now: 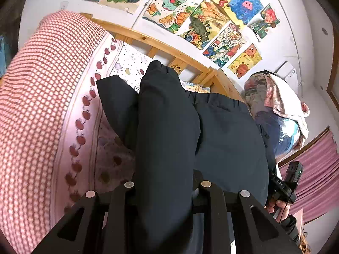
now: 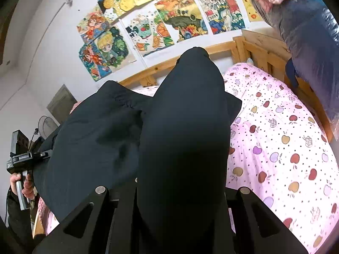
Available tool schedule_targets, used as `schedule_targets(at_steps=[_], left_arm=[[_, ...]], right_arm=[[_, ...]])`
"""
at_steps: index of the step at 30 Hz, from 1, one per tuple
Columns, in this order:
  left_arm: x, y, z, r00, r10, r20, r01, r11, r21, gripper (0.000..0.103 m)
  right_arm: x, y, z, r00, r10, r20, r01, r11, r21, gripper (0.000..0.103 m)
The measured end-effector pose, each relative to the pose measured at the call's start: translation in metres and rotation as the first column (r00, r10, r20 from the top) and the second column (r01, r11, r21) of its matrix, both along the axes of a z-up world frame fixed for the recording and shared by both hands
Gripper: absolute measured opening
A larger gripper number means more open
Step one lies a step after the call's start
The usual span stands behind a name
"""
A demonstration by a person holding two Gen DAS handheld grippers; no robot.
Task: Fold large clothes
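Observation:
A large pair of black trousers [image 1: 222,131] with a gathered elastic waist hangs in the air over the bed. In the left wrist view one fold of it runs up between the fingers of my left gripper [image 1: 167,187], which is shut on the cloth. In the right wrist view another fold of the trousers [image 2: 89,139] rises between the fingers of my right gripper [image 2: 180,188], also shut on it. The fabric hides both sets of fingertips. A hand holds the right gripper's handle [image 1: 286,188] at the garment's right edge. The left gripper's handle [image 2: 21,160] shows at its left edge.
Below lies a pink apple-print sheet [image 2: 286,148], with a red-and-white checked quilt [image 1: 31,105] heaped on the left. A wooden bed frame [image 1: 169,50] runs along a wall of colourful posters [image 1: 201,17]. A bundle of bagged bedding [image 1: 275,110] sits at the bed's right end.

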State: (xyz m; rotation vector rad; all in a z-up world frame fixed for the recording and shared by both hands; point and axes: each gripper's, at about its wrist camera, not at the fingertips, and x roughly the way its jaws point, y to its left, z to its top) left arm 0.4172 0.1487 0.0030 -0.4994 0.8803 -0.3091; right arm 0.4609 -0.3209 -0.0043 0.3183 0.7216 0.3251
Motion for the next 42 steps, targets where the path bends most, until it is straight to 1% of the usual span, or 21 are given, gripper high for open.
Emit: schedule_targets(at_steps=[4,5,6,11,13,14,17,19,20,21,22,23,25,27,29,30,32,33,37,39,42], left_arm=[[-0.027,0.004,0.004,1.0,0.008,0.005,-0.008,1.0,0.009,0.024],[-0.031,0.003,0.003,1.0,0.01,0.002,-0.01,1.0,0.01,0.024],[-0.035,0.004,0.001,1.0,0.012,-0.001,-0.012,1.0,0.011,0.024],[-0.046,0.005,-0.021,0.999,0.016,-0.03,-0.015,0.999,0.037,0.024],[-0.048,0.006,-0.03,0.999,0.019,-0.03,-0.018,0.999,0.047,0.025],[-0.05,0.006,-0.032,0.999,0.018,-0.028,-0.017,0.999,0.05,0.026],[-0.052,0.006,-0.037,0.999,0.025,-0.033,-0.022,0.997,0.079,0.034],[-0.052,0.004,-0.039,0.998,0.032,-0.051,-0.027,0.994,0.108,0.045],[-0.052,0.004,-0.04,0.998,0.038,-0.059,-0.031,0.992,0.118,0.047],[-0.052,0.005,-0.041,0.997,0.047,-0.068,-0.038,0.991,0.127,0.054],[-0.052,0.005,-0.042,0.995,0.063,-0.078,-0.052,0.989,0.14,0.061],[-0.052,0.006,-0.043,0.994,0.075,-0.084,-0.062,0.987,0.149,0.064],[-0.053,0.006,-0.043,0.99,0.099,-0.098,-0.081,0.982,0.171,0.075],[-0.055,0.004,-0.042,0.988,0.115,-0.1,-0.094,0.977,0.193,0.082],[-0.058,0.002,-0.039,0.986,0.138,-0.09,-0.115,0.967,0.228,0.087],[-0.062,0.001,-0.036,0.985,0.156,-0.078,-0.132,0.958,0.255,0.091],[-0.069,-0.003,-0.03,0.982,0.182,-0.044,-0.161,0.941,0.297,0.096],[-0.073,-0.006,-0.026,0.981,0.193,-0.019,-0.177,0.93,0.322,0.098],[-0.084,-0.02,-0.013,0.979,0.196,0.05,-0.2,0.898,0.393,0.1],[-0.089,-0.026,-0.006,0.978,0.193,0.081,-0.209,0.886,0.414,0.102],[-0.096,-0.035,0.004,0.978,0.183,0.103,-0.21,0.875,0.437,0.103]], right_arm=[[-0.02,-0.011,-0.001,1.0,0.015,0.004,-0.015,1.0,0.003,0.017],[-0.024,-0.013,-0.006,1.0,0.019,0.0,-0.019,1.0,0.005,0.017],[-0.038,-0.017,-0.016,1.0,0.023,-0.004,-0.023,1.0,0.004,0.017],[-0.045,-0.014,-0.046,0.998,0.014,-0.057,-0.017,0.999,-0.047,0.017],[-0.049,-0.017,-0.054,0.997,-0.001,-0.071,-0.003,0.998,-0.055,0.019],[-0.051,-0.018,-0.056,0.997,-0.002,-0.075,-0.002,0.999,-0.053,0.023],[-0.05,-0.023,-0.06,0.993,-0.023,-0.112,0.018,0.999,-0.051,0.03],[-0.05,-0.024,-0.063,0.99,-0.041,-0.134,0.033,0.998,-0.059,0.037],[-0.053,-0.025,-0.065,0.989,-0.047,-0.143,0.039,0.997,-0.062,0.047],[-0.054,-0.026,-0.067,0.987,-0.056,-0.153,0.046,0.997,-0.066,0.06],[-0.055,-0.024,-0.068,0.985,-0.063,-0.159,0.053,0.996,-0.072,0.066],[-0.057,-0.024,-0.069,0.984,-0.07,-0.163,0.058,0.995,-0.081,0.074],[-0.059,-0.021,-0.069,0.982,-0.095,-0.166,0.074,0.989,-0.128,0.079],[-0.061,-0.014,-0.067,0.978,-0.135,-0.157,0.097,0.969,-0.229,0.087],[-0.064,-0.01,-0.063,0.979,-0.156,-0.133,0.111,0.948,-0.299,0.09],[-0.065,-0.009,-0.062,0.979,-0.16,-0.124,0.114,0.942,-0.315,0.092],[-0.07,-0.006,-0.058,0.981,-0.165,-0.106,0.121,0.934,-0.336,0.093],[-0.072,-0.005,-0.056,0.981,-0.168,-0.098,0.126,0.933,-0.337,0.094],[-0.08,-0.002,-0.044,0.981,-0.186,-0.051,0.159,0.93,-0.33,0.094],[-0.082,-0.003,-0.037,0.981,-0.191,-0.031,0.171,0.931,-0.322,0.094],[-0.09,-0.004,-0.03,0.981,-0.194,0.002,0.185,0.933,-0.31,0.095]])
